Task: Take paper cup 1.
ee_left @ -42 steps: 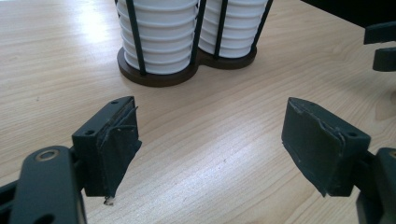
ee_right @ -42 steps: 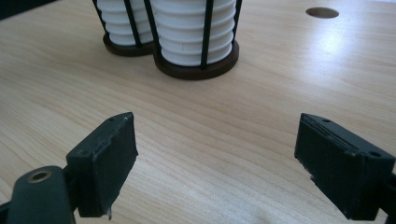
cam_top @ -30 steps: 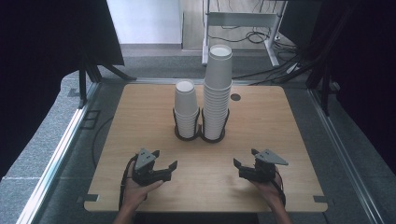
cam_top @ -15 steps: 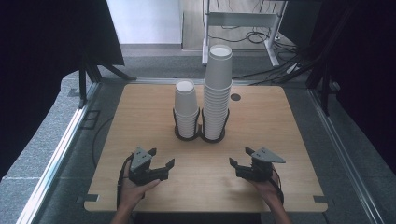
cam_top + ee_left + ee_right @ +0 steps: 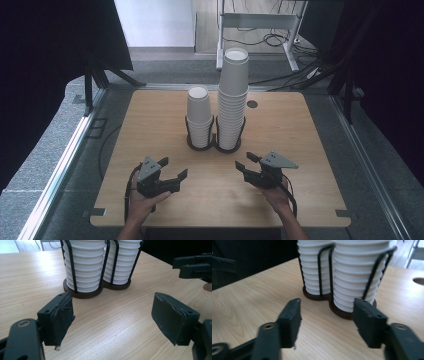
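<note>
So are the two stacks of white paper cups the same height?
No, in the high view the right stack of white paper cups rises well above the shorter left stack beside it in the black wire holder.

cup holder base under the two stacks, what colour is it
Dark brown, with black wire uprights; the cup holder base shows best in the left gripper view.

In both gripper views the top edge cuts off the two stacks of paper cups (image 5: 100, 262), so their heights can't be told there. The wire holder (image 5: 329, 272) hides strips of the cup sides. The person's forearms (image 5: 287, 220) run off the bottom of the high view. The right gripper view is soft with blur, and the cup rims smear together.
</note>
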